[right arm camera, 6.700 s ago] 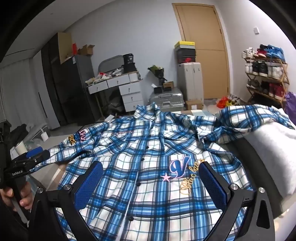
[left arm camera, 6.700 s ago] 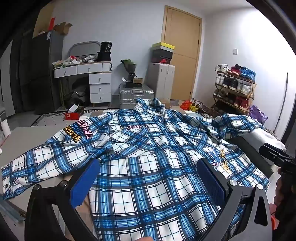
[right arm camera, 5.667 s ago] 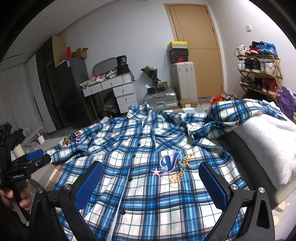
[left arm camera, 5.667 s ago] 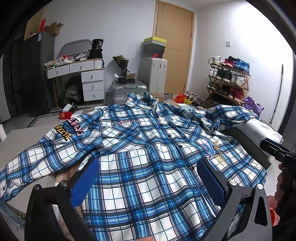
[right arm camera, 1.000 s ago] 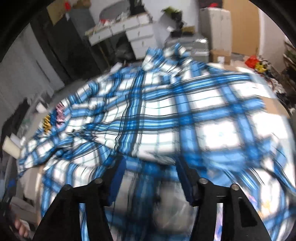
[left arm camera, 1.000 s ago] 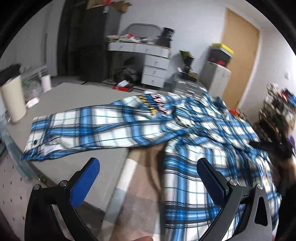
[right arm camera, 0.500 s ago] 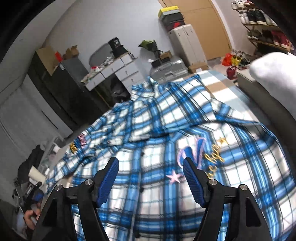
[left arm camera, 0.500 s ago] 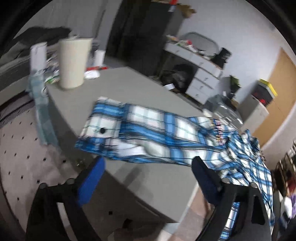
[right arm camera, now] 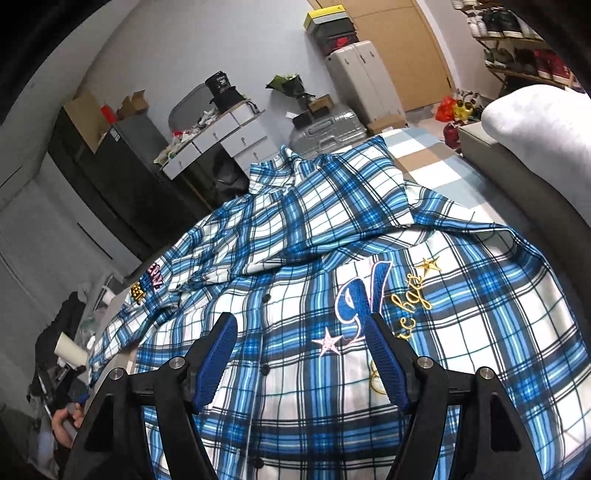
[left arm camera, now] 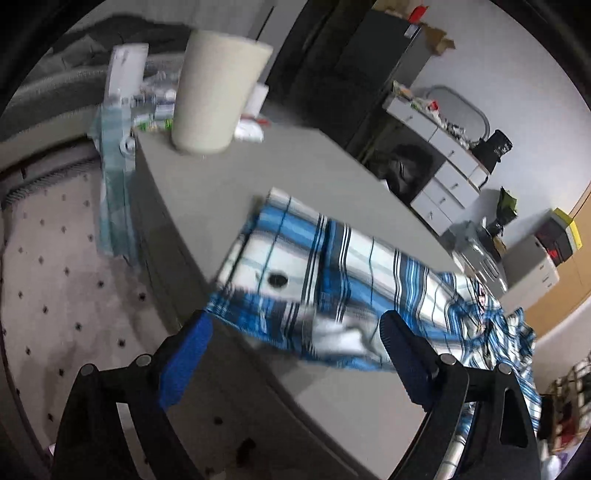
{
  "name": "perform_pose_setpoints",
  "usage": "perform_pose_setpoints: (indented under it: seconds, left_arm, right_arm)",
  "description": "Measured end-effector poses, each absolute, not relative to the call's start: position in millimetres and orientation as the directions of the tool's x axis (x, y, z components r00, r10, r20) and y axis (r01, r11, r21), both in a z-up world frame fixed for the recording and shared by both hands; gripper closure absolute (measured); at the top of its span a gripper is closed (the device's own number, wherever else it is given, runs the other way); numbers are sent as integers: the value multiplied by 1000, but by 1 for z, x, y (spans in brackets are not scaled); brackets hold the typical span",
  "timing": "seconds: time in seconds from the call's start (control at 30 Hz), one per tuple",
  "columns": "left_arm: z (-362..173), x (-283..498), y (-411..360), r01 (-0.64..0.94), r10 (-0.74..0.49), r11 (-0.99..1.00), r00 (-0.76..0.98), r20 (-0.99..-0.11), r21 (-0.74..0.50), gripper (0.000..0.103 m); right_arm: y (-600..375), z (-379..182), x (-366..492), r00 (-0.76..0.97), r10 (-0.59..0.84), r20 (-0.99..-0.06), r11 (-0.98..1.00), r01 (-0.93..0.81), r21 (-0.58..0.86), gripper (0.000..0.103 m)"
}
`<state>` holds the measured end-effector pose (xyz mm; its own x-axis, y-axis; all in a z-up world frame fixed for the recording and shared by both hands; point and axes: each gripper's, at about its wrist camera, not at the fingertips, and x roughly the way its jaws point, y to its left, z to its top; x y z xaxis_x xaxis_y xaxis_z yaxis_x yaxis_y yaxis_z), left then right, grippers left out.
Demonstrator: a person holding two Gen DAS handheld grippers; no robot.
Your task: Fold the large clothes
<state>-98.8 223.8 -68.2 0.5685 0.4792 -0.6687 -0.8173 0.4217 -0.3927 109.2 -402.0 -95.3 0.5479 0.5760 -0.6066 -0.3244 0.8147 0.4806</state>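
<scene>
Plaid shirt [right arm camera: 332, 258] sprawls mid-frame, its sleeve cuff [left arm camera: 280, 269] on the grey worktop [left arm camera: 207, 192]. Soft, floppy cloth; pinch that cuff edge. Left claw [left arm camera: 291, 358] spread, right claw [right arm camera: 303, 358] spread, both empty.

A tall cream paper roll [left arm camera: 216, 92] stands upright at the far corner of the grey bench [left arm camera: 221, 184], beside a clutter of small packets [left arm camera: 155, 107]. A pale patterned carpet [left arm camera: 48, 266] lies beside the bench. By the wall stand a white set of drawers [right arm camera: 221, 138] strewn with small things, a silver ribbed suitcase [right arm camera: 328, 129], a white cabinet [right arm camera: 364, 83] topped with stacked shoe boxes [right arm camera: 330, 27], a plain wooden door [right arm camera: 417, 48] and a loaded shoe rack [right arm camera: 517, 40].
</scene>
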Motion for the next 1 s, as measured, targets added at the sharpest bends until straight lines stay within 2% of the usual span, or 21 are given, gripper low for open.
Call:
perform_pose_setpoints:
  seconds: [0.17, 0.3, 0.37, 0.4, 0.43, 0.47, 0.5, 0.53, 0.63, 0.77, 0.87, 1.0]
  left_arm:
    - [-63, -88, 215, -778, 494, 513, 612, -617, -362, 14]
    - [-71, -85, 222, -793, 492, 503, 589, -640, -343, 15]
    - [-76, -83, 229, -808, 490, 482, 570, -659, -340, 33]
    - [-77, -82, 231, -818, 496, 471, 555, -667, -331, 37]
    - [-79, -81, 233, -830, 509, 458, 539, -672, -319, 50]
    - [-78, -81, 233, -843, 529, 447, 519, -671, -300, 69]
    - [-78, -80, 233, -851, 540, 441, 506, -672, -286, 82]
    - [-78, -79, 234, -852, 539, 441, 502, -676, -281, 103]
    - [-73, -81, 235, -859, 567, 429, 497, -657, -279, 103]
    - [-46, -78, 227, -847, 626, 459, 522, -580, -268, 103]
    - [-10, -58, 208, -804, 656, 552, 582, -481, -220, 103]
    - [37, -28, 166, -700, 627, 698, 698, -346, -148, 103]
  right_arm:
    - [-408, -97, 109, 545, 578, -607, 812, -309, 496, 30]
    - [-409, -95, 108, 550, 573, -608, 815, -305, 493, 30]
    - [-407, -94, 108, 549, 573, -608, 816, -311, 488, 29]
    - [-406, -94, 108, 549, 571, -610, 817, -312, 485, 29]
    - [-405, -93, 108, 550, 570, -610, 818, -312, 483, 29]
    - [-405, -93, 107, 551, 570, -610, 819, -313, 482, 29]
    - [-404, -93, 107, 551, 569, -610, 819, -313, 481, 29]
    - [-404, -93, 106, 551, 569, -610, 819, -314, 481, 29]
    - [-403, -94, 106, 546, 565, -619, 823, -316, 472, 29]
    - [-408, -94, 104, 554, 561, -615, 824, -304, 478, 29]
    - [-411, -94, 105, 557, 552, -620, 830, -297, 472, 29]
    - [-419, -96, 104, 562, 548, -620, 830, -274, 485, 29]
